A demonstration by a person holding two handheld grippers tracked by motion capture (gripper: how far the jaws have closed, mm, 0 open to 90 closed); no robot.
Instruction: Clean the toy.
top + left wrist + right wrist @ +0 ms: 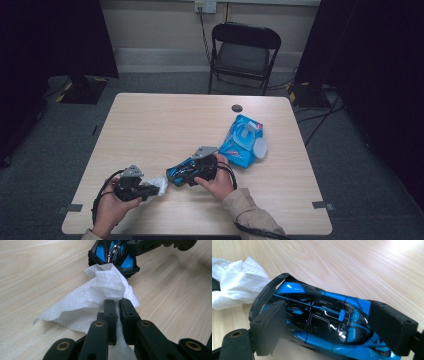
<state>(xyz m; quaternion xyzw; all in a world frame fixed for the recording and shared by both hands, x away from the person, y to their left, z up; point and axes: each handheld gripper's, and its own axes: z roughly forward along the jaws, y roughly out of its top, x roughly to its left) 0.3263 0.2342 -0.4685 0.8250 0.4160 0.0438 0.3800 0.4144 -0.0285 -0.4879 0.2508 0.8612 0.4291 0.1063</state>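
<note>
A blue and black toy car [187, 172] [322, 322] lies near the table's front, gripped across its body by my right gripper [192, 174] [332, 327], whose pads [270, 327] press its two sides. A crumpled white wipe [159, 185] [95, 292] is pinched in my left gripper [150, 190] [117, 308], jaws closed on its folds. The wipe's far end touches the car's rear end [113, 255]; the same contact is seen in the right gripper view, where the wipe [234, 283] meets the black wing [265, 293].
A blue pack of wipes [243, 141] with its white lid flipped open lies right of the car. A small dark disc [237, 108] sits near the table's far edge [200, 95]. A black folding chair [243, 52] stands beyond the table.
</note>
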